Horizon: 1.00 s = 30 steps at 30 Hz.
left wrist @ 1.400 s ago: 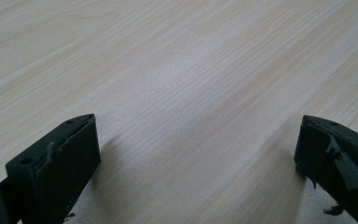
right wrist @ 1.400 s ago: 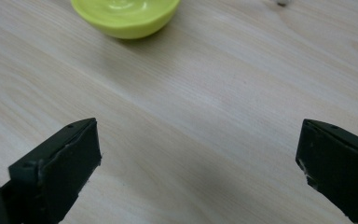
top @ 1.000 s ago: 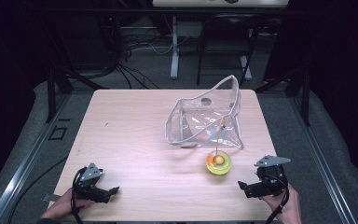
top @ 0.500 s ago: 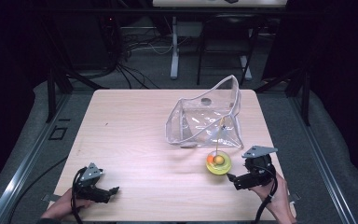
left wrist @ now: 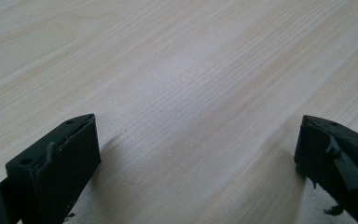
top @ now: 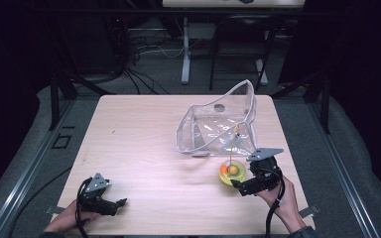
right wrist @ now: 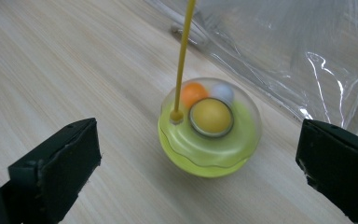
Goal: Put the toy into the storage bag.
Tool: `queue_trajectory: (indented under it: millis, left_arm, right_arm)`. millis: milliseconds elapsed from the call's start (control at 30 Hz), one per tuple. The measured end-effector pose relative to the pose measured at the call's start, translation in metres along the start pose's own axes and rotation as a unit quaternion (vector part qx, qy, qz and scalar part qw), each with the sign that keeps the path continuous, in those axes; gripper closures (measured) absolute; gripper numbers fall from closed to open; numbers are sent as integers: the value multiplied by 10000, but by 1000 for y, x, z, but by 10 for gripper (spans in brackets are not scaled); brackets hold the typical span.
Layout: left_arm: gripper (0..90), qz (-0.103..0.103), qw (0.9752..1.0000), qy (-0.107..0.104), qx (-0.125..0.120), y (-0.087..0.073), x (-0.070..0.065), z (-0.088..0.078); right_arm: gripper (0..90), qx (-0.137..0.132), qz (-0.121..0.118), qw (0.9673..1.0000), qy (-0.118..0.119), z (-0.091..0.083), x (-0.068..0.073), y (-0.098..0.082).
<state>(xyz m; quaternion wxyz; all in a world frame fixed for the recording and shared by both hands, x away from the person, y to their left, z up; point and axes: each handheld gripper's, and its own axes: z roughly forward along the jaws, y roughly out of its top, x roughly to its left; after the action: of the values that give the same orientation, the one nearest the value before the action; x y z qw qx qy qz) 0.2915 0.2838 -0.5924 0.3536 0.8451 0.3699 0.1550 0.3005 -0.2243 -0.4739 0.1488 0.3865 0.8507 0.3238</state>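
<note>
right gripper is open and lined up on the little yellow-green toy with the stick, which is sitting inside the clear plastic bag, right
Not quite. The yellow-green toy with the thin yellow stick sits on the bare table, outside the clear plastic bag and just in front of it, as the right gripper view shows. The right gripper is indeed open and lined up on it.

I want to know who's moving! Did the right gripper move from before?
Yes. The right gripper has slid left across the table toward the yellow-green toy with the thin stick, and its open jaws now sit right beside it. The toy stayed put.
</note>
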Motion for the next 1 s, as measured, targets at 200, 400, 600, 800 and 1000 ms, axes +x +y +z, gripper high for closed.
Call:
queue_trajectory:
  millis: [200, 400, 600, 800, 1000]
  left_arm:
    - [0, 3, 10000, -5, -1, 0, 0, 0]
    - [0, 16, 10000, -13, 0, 0, 0, 0]
    - [0, 14, 10000, -13, 0, 0, 0, 0]
    - [0, 14, 10000, -13, 0, 0, 0, 0]
    - [0, 14, 10000, -12, 0, 0, 0, 0]
  right_arm:
    - [0, -119, -35, 9999, 47, 0, 0, 12]
    - [0, -176, -26, 9998, 96, 3, -2, 20]
    - [48, -379, 99, 9990, 207, 8, -6, 26]
    - [206, -451, 23, 9986, 258, 10, -6, 29]
    - [442, -599, 54, 9980, 184, 11, -5, 32]
